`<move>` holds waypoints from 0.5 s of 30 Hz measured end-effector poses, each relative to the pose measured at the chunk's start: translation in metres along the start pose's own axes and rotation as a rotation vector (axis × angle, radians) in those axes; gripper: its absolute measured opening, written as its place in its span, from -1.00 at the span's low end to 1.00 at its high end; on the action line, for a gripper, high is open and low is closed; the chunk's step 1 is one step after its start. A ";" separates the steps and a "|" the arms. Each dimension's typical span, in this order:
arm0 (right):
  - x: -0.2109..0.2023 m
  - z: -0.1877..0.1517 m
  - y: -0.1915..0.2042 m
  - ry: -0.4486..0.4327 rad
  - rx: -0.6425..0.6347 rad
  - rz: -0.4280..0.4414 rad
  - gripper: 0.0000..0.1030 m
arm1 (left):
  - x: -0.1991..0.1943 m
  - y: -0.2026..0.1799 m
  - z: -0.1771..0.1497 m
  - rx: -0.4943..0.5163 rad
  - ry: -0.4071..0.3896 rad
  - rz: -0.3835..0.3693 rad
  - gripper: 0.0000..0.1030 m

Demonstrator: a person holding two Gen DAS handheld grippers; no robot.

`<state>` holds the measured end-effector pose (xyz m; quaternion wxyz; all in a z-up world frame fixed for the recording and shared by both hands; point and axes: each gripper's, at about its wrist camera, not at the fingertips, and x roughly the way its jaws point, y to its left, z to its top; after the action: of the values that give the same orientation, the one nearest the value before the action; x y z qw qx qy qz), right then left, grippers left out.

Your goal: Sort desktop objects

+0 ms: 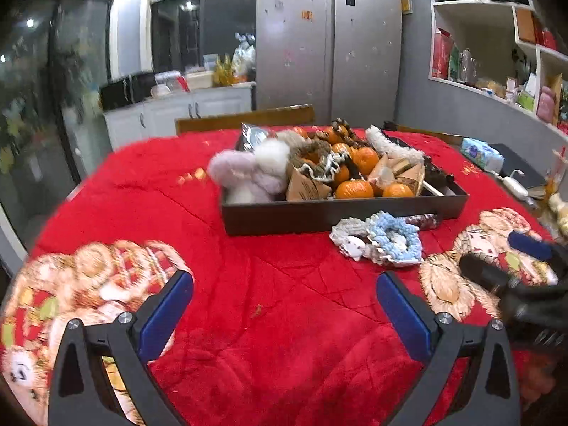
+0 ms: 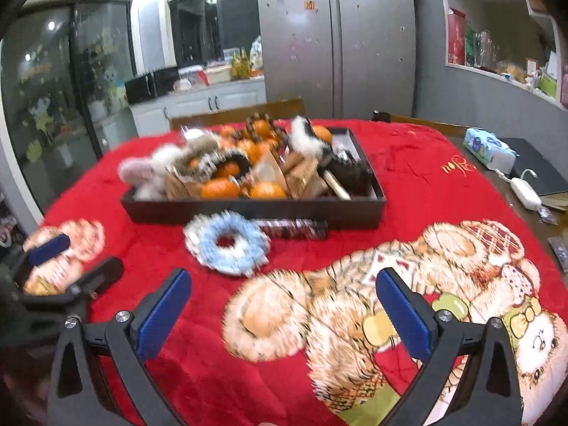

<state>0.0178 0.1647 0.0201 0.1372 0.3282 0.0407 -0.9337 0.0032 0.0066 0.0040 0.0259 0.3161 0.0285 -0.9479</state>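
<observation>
A dark rectangular tray (image 1: 319, 214) (image 2: 248, 213) stands mid-table on a red blanket, heaped with oranges (image 1: 354, 189) (image 2: 219, 188), fluffy scrunchies (image 1: 248, 172) (image 2: 142, 172) and brown paper packets (image 1: 305, 187). In front of the tray lie a blue and white scrunchie (image 1: 394, 239) (image 2: 230, 245) and a dark patterned bar (image 1: 422, 220) (image 2: 294, 229). My left gripper (image 1: 284, 314) is open over bare blanket. My right gripper (image 2: 284, 314) is open above the bear print, and also shows at the right edge of the left wrist view (image 1: 511, 259).
The red blanket (image 1: 248, 277) with bear prints (image 2: 390, 305) covers the table. A tissue pack (image 2: 488, 149), a white charger (image 2: 525, 191) and a dark flat item (image 2: 532, 163) sit at the right edge. A wooden chair back (image 1: 245, 119) stands behind the tray, with a fridge (image 1: 326, 35) beyond.
</observation>
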 end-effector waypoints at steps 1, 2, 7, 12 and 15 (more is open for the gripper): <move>0.001 -0.002 0.002 0.003 -0.011 -0.009 1.00 | 0.001 0.004 -0.001 -0.020 0.008 -0.005 1.00; 0.002 -0.002 0.005 0.009 -0.021 -0.016 1.00 | 0.002 0.006 -0.001 -0.033 0.011 -0.004 1.00; 0.012 -0.006 0.022 0.067 -0.095 -0.162 1.00 | 0.006 0.006 -0.001 -0.040 0.026 0.016 1.00; 0.012 -0.010 0.032 0.070 -0.144 -0.176 1.00 | 0.001 0.004 0.002 -0.028 -0.009 0.027 1.00; 0.005 -0.011 0.033 0.034 -0.156 -0.187 1.00 | -0.002 0.002 0.002 -0.019 -0.021 0.026 1.00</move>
<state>0.0299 0.1334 0.0087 0.0738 0.3272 0.1462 -0.9306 0.0037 0.0041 0.0069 0.0412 0.3062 0.0330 -0.9505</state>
